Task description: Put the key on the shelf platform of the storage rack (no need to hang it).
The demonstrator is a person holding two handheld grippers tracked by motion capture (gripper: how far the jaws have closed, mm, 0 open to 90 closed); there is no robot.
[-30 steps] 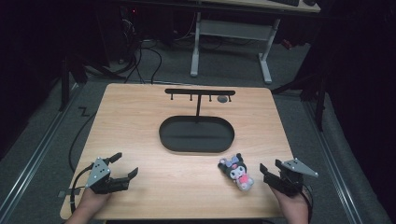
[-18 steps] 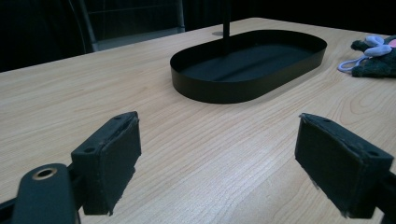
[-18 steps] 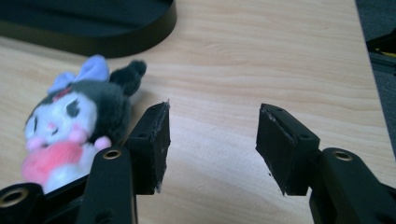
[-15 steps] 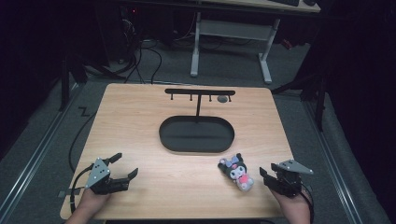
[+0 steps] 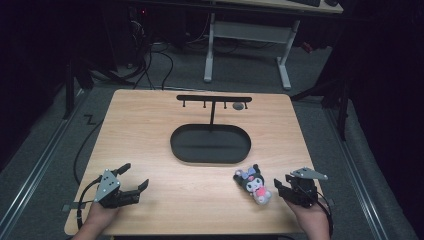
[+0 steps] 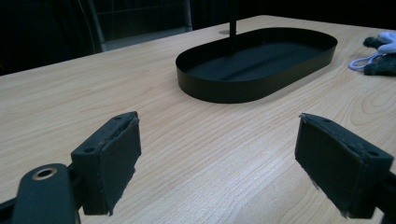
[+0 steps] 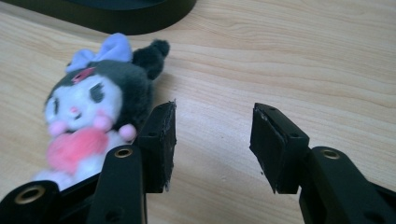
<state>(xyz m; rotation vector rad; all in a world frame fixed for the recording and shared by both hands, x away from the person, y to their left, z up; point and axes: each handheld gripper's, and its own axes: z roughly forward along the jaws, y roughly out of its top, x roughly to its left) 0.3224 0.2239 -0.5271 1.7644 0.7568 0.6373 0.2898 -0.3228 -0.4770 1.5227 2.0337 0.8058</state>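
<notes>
A small plush doll [image 5: 255, 184] with a black hood, a lilac bow and a pink heart lies on the wooden table near the front right. In the right gripper view the plush doll [image 7: 93, 116] lies just left of my left jaw, outside the gap. My right gripper [image 5: 278, 186] sits right beside it; its jaws have just been closing and now stand narrowly apart with bare wood between them [image 7: 212, 140]. My left gripper [image 5: 135, 176] rests at the front left, jaws wide open and empty [image 6: 219, 158].
A black oval tray [image 5: 172, 142] sits mid-table, with a black T-shaped hook rack [image 5: 214, 98] rising from its far side. The tray [image 6: 224, 91] lies ahead of my left jaws, and the doll [image 6: 380, 51] shows at the far right edge there.
The right gripper's jaws have drawn closer together beside the doll. The left gripper and the doll have stayed put.
</notes>
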